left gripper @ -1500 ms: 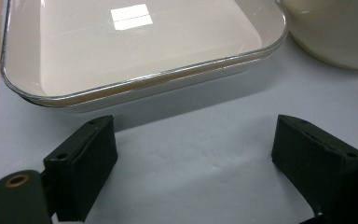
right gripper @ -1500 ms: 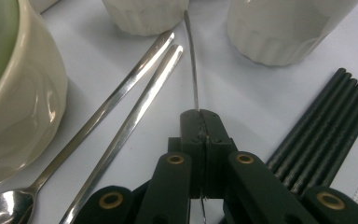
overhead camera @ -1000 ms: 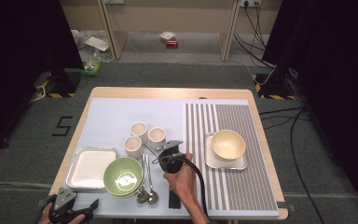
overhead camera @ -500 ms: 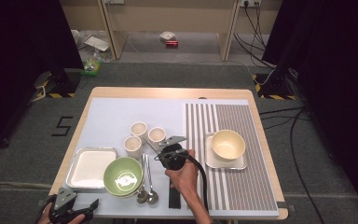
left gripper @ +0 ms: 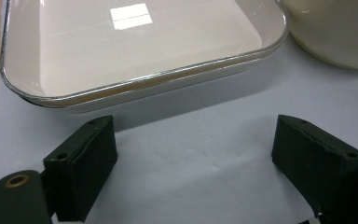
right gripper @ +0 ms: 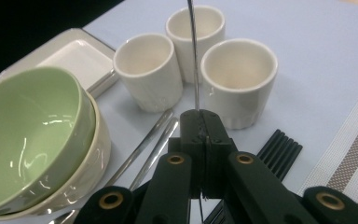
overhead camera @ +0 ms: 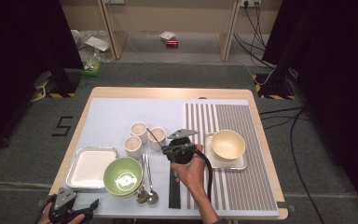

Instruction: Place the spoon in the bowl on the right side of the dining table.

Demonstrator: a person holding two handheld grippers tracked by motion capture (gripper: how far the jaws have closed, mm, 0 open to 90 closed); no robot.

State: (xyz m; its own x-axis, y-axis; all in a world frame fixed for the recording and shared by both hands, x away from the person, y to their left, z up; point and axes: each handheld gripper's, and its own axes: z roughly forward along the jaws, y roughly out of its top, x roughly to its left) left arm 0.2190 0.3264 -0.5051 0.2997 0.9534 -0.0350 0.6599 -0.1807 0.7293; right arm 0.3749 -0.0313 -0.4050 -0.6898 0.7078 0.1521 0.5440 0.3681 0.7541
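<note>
Pale blue matting covers the surface (overhead camera: pixel 112 116). At far left, the left gripper (overhead camera: pixel 70 210) is held with its fingers (left gripper: pixel 81 170) wide apart, before an empty white tray (overhead camera: pixel 91 167). An empty green bowl (overhead camera: pixel 122 175) is nested in a cream one. The right gripper (right gripper: pixel 200 135) is clamped on a thin metal rod (right gripper: pixel 192 51), beside three empty cups (right gripper: pixel 237 79). A cup could be tipped if the rod swings sideways.
</note>
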